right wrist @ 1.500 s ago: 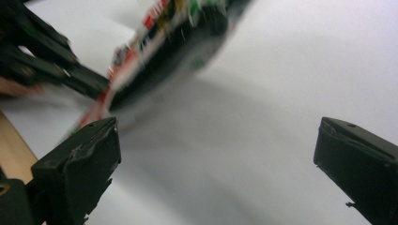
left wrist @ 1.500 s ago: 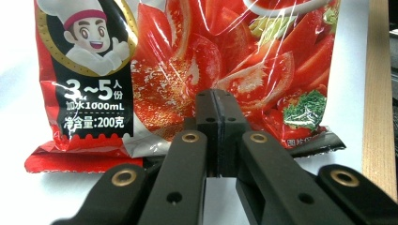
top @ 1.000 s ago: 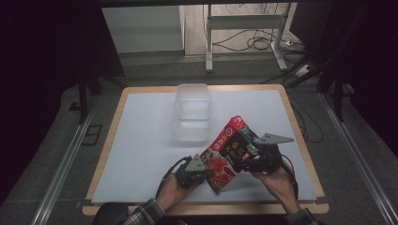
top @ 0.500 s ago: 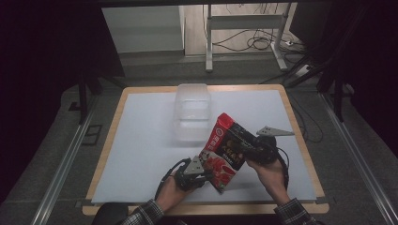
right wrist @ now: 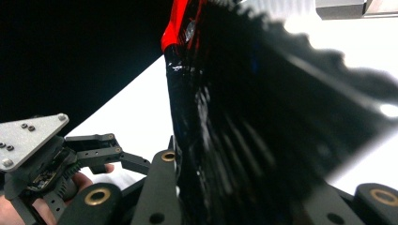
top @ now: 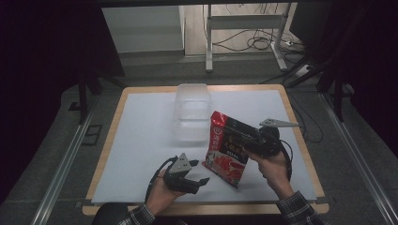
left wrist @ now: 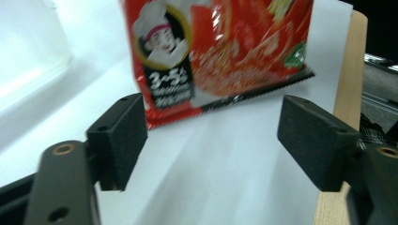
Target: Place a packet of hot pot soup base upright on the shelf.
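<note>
Dim room, grey floor (top: pixel 150 70), cables (top: pixel 256 44) beyond the wood-edged table (top: pixel 117 112).

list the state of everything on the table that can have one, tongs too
red snack bag: sealed, held up off the white mat, tilted
right tongs: shut on the red snack bag
left tongs: open, jaws have just been opening, nothing between them, apart from the bag
clear plastic container: upright on the mat, looks empty, lid cannot tell

Red packet (left wrist: pixel 220 56) top cut off by the frame edge, print blurred.
</note>
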Motion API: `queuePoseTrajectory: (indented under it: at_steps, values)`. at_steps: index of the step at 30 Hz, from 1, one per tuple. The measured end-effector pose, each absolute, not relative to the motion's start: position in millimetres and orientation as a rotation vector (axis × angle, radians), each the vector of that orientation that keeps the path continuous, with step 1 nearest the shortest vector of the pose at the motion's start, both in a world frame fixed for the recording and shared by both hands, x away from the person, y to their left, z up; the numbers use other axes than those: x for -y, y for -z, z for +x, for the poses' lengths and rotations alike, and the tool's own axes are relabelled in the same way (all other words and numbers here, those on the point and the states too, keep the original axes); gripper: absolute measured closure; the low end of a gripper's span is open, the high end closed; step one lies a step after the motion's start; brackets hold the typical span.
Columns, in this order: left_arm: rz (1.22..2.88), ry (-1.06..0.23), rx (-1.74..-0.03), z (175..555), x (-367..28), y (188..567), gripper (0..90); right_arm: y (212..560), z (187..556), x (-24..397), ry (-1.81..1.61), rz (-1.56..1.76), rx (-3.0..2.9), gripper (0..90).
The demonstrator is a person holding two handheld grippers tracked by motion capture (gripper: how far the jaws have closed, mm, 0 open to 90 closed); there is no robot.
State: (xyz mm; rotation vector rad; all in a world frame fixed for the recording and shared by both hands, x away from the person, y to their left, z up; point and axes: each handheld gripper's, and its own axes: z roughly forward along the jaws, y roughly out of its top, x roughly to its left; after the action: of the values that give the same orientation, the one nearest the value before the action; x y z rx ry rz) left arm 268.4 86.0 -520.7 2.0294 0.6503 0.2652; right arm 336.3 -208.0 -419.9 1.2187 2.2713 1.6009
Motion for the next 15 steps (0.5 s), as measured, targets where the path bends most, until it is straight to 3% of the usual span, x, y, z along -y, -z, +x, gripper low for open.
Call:
queuePoseTrajectory:
  at_steps: [15]
  values:
    - [2.053,-0.335,-0.694,256,-99,520,12.2,397,345,224,-1.620,1.236,-2.224,73.9]
